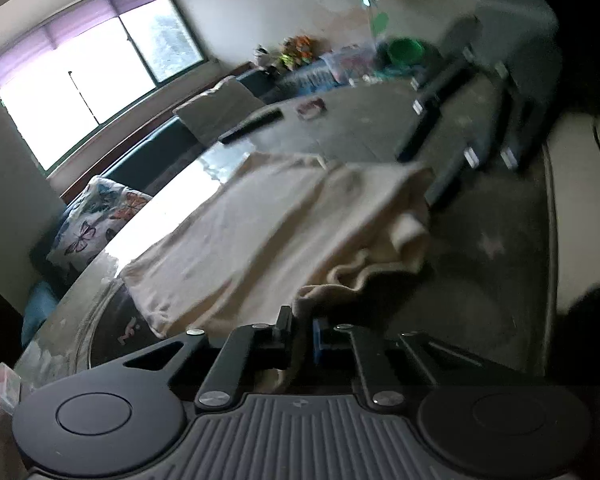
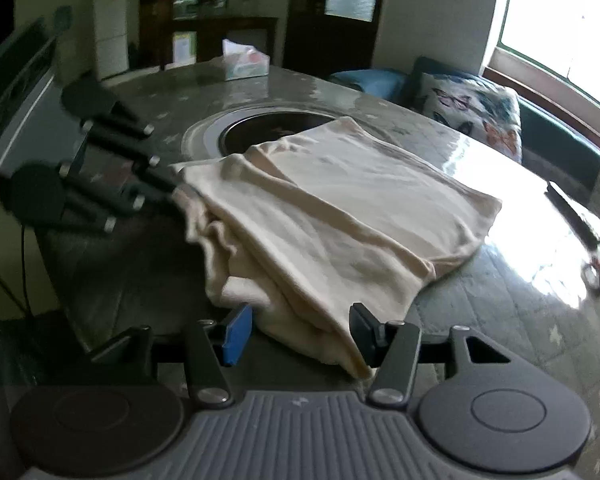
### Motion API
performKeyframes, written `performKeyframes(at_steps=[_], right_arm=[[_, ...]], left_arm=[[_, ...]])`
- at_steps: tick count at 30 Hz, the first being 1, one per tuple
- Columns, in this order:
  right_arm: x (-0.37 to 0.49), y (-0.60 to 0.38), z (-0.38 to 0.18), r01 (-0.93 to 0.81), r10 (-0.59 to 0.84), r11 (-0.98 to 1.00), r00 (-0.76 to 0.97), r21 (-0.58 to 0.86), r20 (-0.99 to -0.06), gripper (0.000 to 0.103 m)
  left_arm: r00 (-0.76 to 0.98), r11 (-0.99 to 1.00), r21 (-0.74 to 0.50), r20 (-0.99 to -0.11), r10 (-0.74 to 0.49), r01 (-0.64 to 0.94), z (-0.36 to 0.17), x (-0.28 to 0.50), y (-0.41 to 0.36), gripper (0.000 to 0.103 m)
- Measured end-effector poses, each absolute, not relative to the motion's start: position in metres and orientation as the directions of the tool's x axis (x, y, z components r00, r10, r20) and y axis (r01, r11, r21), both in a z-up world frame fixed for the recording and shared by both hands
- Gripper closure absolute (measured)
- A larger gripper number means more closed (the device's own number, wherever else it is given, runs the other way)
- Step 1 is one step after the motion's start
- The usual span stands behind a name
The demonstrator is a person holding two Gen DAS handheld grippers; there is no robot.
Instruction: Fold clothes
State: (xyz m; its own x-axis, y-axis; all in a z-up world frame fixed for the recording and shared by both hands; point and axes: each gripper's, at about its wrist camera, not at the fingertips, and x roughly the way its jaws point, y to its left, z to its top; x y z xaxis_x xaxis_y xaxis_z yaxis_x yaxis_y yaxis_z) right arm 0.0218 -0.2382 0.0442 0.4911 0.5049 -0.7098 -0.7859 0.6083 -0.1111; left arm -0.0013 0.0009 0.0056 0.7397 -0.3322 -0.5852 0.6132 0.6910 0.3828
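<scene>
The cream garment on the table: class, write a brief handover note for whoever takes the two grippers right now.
Left gripper: fingers shut on the cream garment at a bunched edge.
Right gripper: fingers open, straddling the garment's near corner, not pinching.
Garment lies partly folded in layers on the glossy table, its far end over the round dark inset.
Left: finish and flatten the fold.

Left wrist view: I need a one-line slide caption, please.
Left gripper pinches the bunched edge of a cream garment on the glossy table, with the right gripper at its far side.
</scene>
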Motion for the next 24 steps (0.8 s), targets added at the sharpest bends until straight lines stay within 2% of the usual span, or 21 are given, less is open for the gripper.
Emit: performKeyframes(at_steps=[4, 9, 12, 14, 16, 17, 20, 24], right_arm=[[0.02, -0.229, 0.041, -0.812, 0.512, 0.561, 0.494, -0.162, -0.702, 0.041], [0.023, -0.215, 0.033, -0.832, 0.536, 0.522, 0.492, -0.188, -0.686, 0.042], [0.03, -0.208, 0.028, -0.833, 0.54, 0.524, 0.488, -0.179, -0.686, 0.054], [0.036, -0.206, 0.028, -0.829, 0.541, 0.537, 0.48, -0.156, -0.691, 0.076], [0.043, -0.207, 0.029, -0.817, 0.536, 0.562, 0.478, -0.128, -0.696, 0.083], [0.048, -0.209, 0.031, -0.81, 0.54, 0.578, 0.472, -0.1, -0.697, 0.087], [0.061, -0.216, 0.037, -0.791, 0.562, 0.612, 0.453, -0.02, -0.692, 0.09], [0.071, -0.22, 0.047, -0.772, 0.585, 0.634, 0.446, 0.039, -0.677, 0.091]], left_arm=[[0.741, 0.749, 0.306, -0.575, -0.346, 0.587, 0.022, 0.017, 0.006, 0.094], [0.738, 0.789, 0.243, -0.578, -0.35, 0.564, 0.028, 0.033, 0.011, 0.094], [0.737, 0.801, 0.227, -0.582, -0.344, 0.554, 0.028, 0.036, 0.013, 0.093], [0.738, 0.803, 0.229, -0.583, -0.34, 0.551, 0.028, 0.035, 0.013, 0.091], [0.744, 0.803, 0.238, -0.578, -0.335, 0.547, 0.026, 0.031, 0.014, 0.089], [0.749, 0.804, 0.246, -0.575, -0.329, 0.542, 0.025, 0.029, 0.014, 0.085], [0.767, 0.806, 0.276, -0.565, -0.305, 0.524, 0.02, 0.021, 0.014, 0.066], [0.773, 0.779, 0.339, -0.572, -0.274, 0.527, 0.008, 0.012, 0.014, 0.065]])
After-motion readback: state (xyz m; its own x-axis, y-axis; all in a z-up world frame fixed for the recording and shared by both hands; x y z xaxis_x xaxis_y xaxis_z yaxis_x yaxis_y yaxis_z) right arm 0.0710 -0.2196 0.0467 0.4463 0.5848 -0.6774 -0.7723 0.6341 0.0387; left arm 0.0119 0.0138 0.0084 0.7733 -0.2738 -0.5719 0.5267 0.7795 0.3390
